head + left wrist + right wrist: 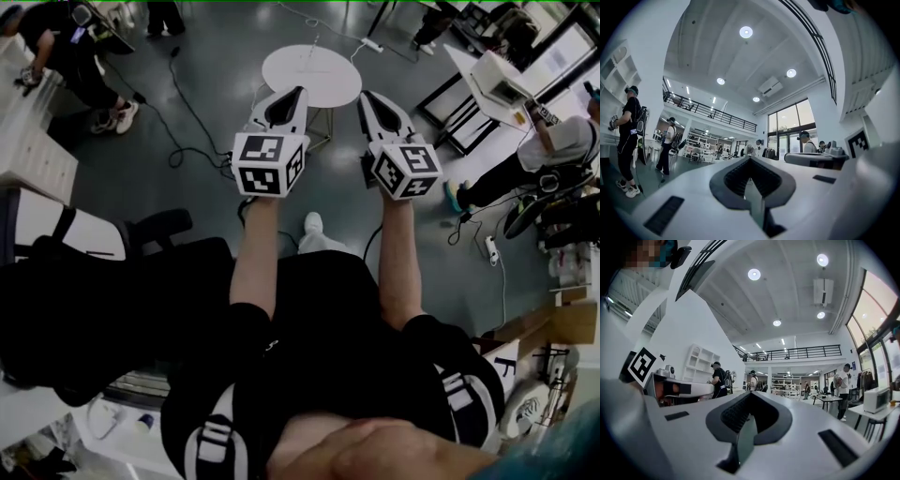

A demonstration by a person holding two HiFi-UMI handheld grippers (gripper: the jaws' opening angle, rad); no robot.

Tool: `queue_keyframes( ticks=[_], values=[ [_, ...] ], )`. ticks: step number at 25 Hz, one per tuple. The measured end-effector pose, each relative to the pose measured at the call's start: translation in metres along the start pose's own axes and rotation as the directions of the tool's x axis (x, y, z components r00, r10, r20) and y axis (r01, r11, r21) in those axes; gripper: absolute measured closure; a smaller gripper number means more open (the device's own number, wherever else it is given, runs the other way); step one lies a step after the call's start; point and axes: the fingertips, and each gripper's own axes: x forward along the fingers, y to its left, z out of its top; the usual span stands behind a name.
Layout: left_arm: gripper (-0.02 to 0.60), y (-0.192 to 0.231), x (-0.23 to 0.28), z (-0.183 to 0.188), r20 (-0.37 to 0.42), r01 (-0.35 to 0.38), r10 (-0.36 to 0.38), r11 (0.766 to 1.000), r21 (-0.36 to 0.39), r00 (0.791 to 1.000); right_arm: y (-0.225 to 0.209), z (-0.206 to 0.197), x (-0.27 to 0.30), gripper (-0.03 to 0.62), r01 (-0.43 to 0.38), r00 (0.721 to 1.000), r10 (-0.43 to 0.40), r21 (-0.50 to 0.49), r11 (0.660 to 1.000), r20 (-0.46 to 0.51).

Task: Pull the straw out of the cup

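Straw and cup show in none of my views, so I judge the pull not yet begun. My left gripper (299,92) and right gripper (367,97) are both clenched on nothing, side by side, with a round table (319,67) just beyond their tips. Next I must find the cup, then open one claw.

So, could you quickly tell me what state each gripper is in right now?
Left gripper: shut, holding nothing.
Right gripper: shut, holding nothing.
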Motion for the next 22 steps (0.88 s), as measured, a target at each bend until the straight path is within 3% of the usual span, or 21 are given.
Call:
queue_keyframes(
  ticks=[6,11,22],
  values=[
    [0.575,0.008,0.003,0.004,-0.001,-0.022,0.022,1.0,0.015,1.0,-0.002,0.006,0.014,0.577,-0.025,0.999,0.025,0.012,1.0,0.025],
    [0.575,0.023,0.016,0.015,0.045,-0.041,0.041,0.999,-0.01,0.998,-0.01,0.003,0.038,0.577,-0.052,0.998,0.052,0.005,0.999,0.023],
    [0.575,0.063,0.073,-0.017,-0.015,-0.068,0.068,0.997,-0.037,0.998,-0.05,-0.035,0.102,0.577,-0.059,0.998,0.06,0.069,0.996,-0.005]
  ],
)
